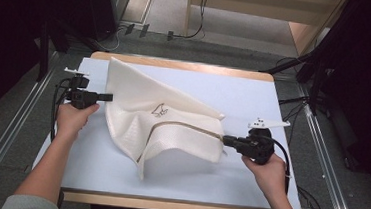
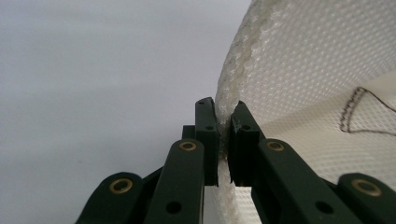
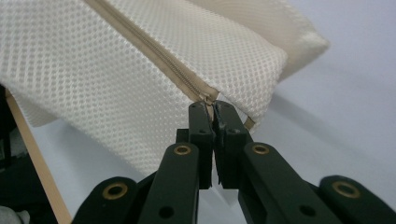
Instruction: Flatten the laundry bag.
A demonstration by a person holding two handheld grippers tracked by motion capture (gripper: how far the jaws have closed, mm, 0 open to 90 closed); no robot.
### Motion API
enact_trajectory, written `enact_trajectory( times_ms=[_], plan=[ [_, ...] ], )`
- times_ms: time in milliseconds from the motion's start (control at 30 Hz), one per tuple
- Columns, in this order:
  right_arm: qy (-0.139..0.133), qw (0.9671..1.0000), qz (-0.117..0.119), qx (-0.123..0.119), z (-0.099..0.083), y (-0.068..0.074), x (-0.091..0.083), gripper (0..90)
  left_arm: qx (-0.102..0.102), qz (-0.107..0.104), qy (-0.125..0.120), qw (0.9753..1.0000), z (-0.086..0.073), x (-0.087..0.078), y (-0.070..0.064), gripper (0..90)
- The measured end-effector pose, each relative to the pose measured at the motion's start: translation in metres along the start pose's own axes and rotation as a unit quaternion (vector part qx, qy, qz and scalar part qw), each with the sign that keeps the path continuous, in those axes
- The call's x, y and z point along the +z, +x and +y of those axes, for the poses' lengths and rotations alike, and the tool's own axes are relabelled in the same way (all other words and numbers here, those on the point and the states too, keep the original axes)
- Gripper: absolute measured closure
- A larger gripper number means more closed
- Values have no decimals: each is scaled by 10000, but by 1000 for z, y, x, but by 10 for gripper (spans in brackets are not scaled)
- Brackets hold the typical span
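Note:
A cream mesh bag (image 1: pixel 162 122) with a tan zipper (image 1: pixel 181 127) and a small dark embroidered mark (image 1: pixel 159 111) is held up over the table. My left gripper (image 1: pixel 110 97) is shut on the bag's left edge (image 2: pixel 229 107); the mesh seam sits pinched between the jaws (image 2: pixel 223 122). My right gripper (image 1: pixel 225 139) is shut on the bag's right end, where the tan zipper (image 3: pixel 154 51) finishes, with the zipper end (image 3: pixel 210 99) caught between its jaws (image 3: pixel 214 116). The bag sags between the two grippers, its lower corner hanging toward the table front.
The table (image 1: pixel 254 97) has a pale blue top with a wooden rim (image 1: pixel 175 205). Metal rails (image 1: pixel 327 161) run along both sides on the floor. Cables (image 1: pixel 189 34) and dark stands lie beyond the far edge.

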State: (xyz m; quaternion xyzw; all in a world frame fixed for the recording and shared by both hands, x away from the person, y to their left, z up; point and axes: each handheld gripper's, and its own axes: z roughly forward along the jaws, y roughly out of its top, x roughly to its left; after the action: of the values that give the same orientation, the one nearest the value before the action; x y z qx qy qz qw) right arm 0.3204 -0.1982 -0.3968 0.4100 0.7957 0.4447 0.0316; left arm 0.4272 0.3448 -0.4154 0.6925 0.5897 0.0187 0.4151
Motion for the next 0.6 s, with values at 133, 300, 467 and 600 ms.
enact_trajectory(
  times_ms=[133,300,467,600],
  plan=[
    [-1,9998,-198,89,-10,-6,-13,900,-66,142,38,9999,4,3,7,865],
    [21,9995,-238,197,-24,-11,-21,900,-297,-71,-8,9995,6,7,17,848],
    [98,9995,-274,135,-26,-9,-13,878,-191,-101,5,9998,7,8,12,631],
    [-46,9994,-348,48,-19,-12,-2,787,120,73,86,9999,2,1,2,502]
  ],
)
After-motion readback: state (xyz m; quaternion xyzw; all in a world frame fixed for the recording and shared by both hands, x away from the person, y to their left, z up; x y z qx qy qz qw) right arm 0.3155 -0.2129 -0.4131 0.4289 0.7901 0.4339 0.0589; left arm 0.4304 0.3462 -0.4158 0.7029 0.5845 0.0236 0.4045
